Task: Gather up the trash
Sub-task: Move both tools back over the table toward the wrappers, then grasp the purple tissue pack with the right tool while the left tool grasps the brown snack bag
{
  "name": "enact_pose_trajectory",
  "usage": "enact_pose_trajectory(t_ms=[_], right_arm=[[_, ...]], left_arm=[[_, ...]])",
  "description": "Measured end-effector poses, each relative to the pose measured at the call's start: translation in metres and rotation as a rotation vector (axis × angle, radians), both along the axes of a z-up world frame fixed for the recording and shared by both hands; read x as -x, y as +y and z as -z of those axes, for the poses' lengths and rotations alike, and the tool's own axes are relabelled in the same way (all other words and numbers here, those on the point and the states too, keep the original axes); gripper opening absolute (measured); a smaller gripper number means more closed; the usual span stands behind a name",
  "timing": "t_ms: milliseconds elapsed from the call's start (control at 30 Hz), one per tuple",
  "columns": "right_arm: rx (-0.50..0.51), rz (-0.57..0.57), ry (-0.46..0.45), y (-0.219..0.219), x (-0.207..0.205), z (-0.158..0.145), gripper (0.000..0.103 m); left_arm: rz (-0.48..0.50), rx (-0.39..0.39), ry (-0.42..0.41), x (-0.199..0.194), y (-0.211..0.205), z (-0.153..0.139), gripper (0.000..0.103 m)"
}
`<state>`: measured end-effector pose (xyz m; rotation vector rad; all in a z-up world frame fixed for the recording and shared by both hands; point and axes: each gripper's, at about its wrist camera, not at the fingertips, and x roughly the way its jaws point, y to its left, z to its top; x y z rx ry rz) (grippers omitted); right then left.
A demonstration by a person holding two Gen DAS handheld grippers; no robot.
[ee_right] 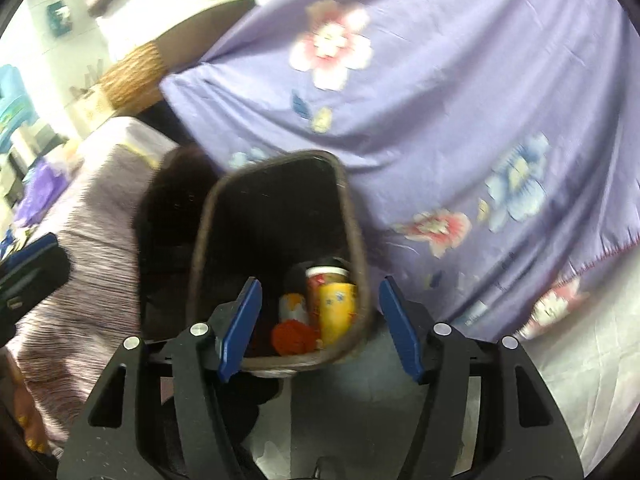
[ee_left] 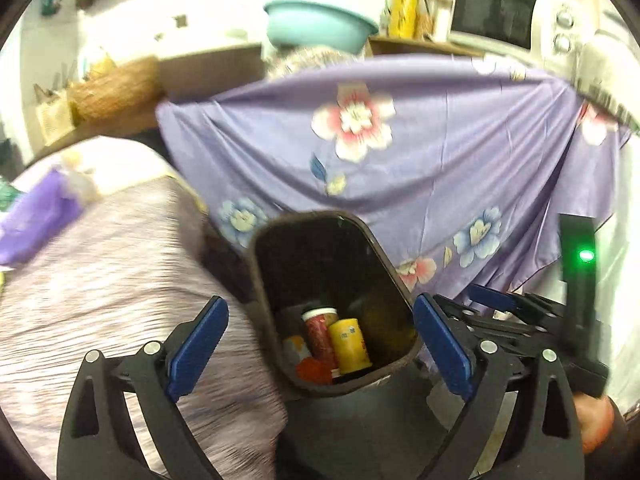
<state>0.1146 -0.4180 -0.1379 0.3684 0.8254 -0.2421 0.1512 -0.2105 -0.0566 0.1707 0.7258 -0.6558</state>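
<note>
A dark trash bin (ee_left: 312, 214) stands on the floor, seen from above, its rim (ee_right: 276, 158) bent. Inside lie a yellow can (ee_left: 349, 346), a red canister with a white lid (ee_left: 319, 334), a small white bottle (ee_left: 296, 348) and a crumpled orange-red piece (ee_left: 314, 370). The same yellow can (ee_right: 336, 312) and orange-red piece (ee_right: 292, 338) show in the right wrist view. My left gripper (ee_left: 320, 302) hangs open above the bin with nothing between its fingers. My right gripper (ee_right: 320, 283) is also open and empty over the bin's near edge.
A purple flowered cloth (ee_left: 400, 160) hangs behind the bin. A surface with a striped lilac cover (ee_left: 100, 280) lies to the left, with a purple bag (ee_left: 36, 216) on it. Farther back are a teal basin (ee_left: 316, 20), a microwave (ee_left: 496, 20) and a woven basket (ee_left: 116, 88).
</note>
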Motion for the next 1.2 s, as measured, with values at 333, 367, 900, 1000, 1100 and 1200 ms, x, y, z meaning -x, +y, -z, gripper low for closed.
enact_pose_trajectory(t_ms=[333, 367, 900, 1000, 1100, 1200], right_arm=[[0.013, -0.243, -0.103, 0.095, -0.039, -0.053, 0.073], [0.008, -0.280, -0.110, 0.109, -0.044, -0.057, 0.073], [-0.183, -0.548, -0.146, 0.246, -0.140, -0.103, 0.074], [-0.283, -0.528, -0.103, 0.258, -0.177, -0.101, 0.074], [-0.390, -0.486, -0.056, 0.268, -0.210, -0.095, 0.074], [-0.464, -0.444, -0.030, 0.275, -0.234, -0.088, 0.074]], left_arm=[[-0.241, -0.026, -0.100, 0.007, 0.143, -0.049, 0.097], [-0.273, -0.037, -0.107, 0.006, 0.160, -0.050, 0.098], [-0.642, -0.099, -0.038, -0.033, 0.372, -0.039, 0.097], [-0.614, -0.121, -0.038, -0.048, 0.379, -0.040, 0.097], [-0.573, -0.135, -0.032, -0.059, 0.386, -0.039, 0.098], [-0.522, -0.134, -0.019, -0.070, 0.389, -0.038, 0.098]])
